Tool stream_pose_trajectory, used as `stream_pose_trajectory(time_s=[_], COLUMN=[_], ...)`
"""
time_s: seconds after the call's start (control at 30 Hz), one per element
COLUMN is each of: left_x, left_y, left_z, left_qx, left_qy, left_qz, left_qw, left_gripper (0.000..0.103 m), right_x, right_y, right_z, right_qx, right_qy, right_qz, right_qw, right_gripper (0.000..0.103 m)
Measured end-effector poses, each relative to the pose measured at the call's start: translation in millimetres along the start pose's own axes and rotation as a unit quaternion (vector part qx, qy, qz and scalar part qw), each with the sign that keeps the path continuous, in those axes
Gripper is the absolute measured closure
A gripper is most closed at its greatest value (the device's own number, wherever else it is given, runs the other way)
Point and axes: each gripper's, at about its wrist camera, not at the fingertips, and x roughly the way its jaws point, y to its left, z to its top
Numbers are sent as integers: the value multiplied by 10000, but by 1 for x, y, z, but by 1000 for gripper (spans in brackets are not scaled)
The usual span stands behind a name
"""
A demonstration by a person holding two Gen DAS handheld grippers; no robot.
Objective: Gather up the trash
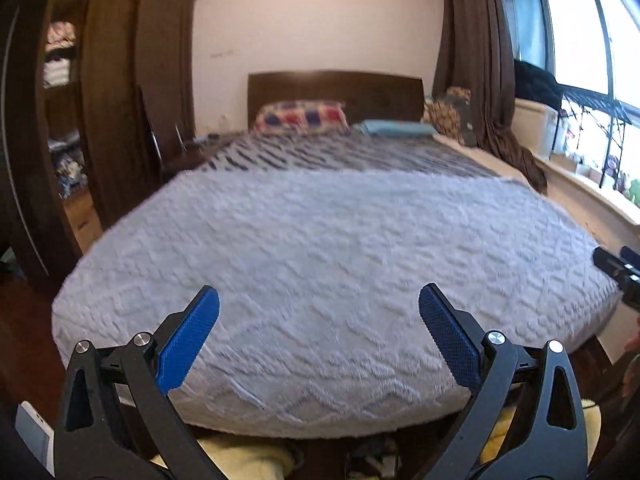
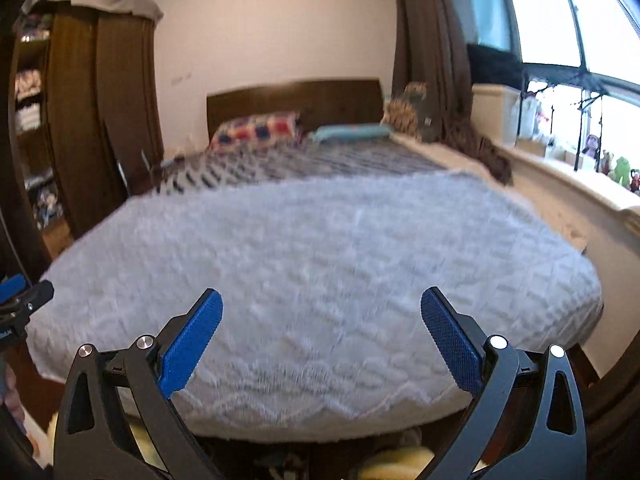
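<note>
- The left gripper (image 1: 319, 312) hangs over the foot of the bed with its blue-padded fingers spread wide, nothing between them.
- The right gripper (image 2: 321, 314) is held the same way, its fingers wide apart with nothing between them; its tip also shows at the right edge of the left wrist view.
- A small white marking sits on the left gripper's body at the left edge of the right wrist view, too small to read; no other writing or brand can be made out.
- No trash can be picked out in either view.
- Just under both grippers lies a pale blue textured bedspread (image 1: 328, 256), blurred, covering the near half of the bed (image 1: 336, 88).
- Beyond it a grey and dark patterned blanket (image 1: 340, 154) covers the far half.
- At the dark wooden headboard lie a red, blue and white checked pillow (image 1: 301, 117) and a flat teal pillow (image 1: 394, 128).
- To the left stands a dark wooden wardrobe (image 1: 116, 92) with folded clothes on its open shelves.
- To the right brown curtains (image 1: 476, 52) hang beside a bright window (image 1: 576, 36), with small items along the sill (image 2: 576, 184).
</note>
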Motion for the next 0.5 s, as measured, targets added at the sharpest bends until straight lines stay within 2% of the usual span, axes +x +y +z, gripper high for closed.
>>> stream_pose_trajectory(time_s=[0.17, 0.5], left_x=[-23, -59], left_y=[3, -3], left_z=[16, 14], left_qx=[-16, 86], left_qy=[-302, -738], left_qz=[85, 266], left_qw=[9995, 9969], left_gripper=[8, 8], right_x=[-33, -60], right_y=[1, 18], right_z=[12, 11], right_qx=[38, 73], right_qy=[-445, -720], right_qz=[-69, -161], right_qw=[9990, 9972], right_gripper=[3, 3])
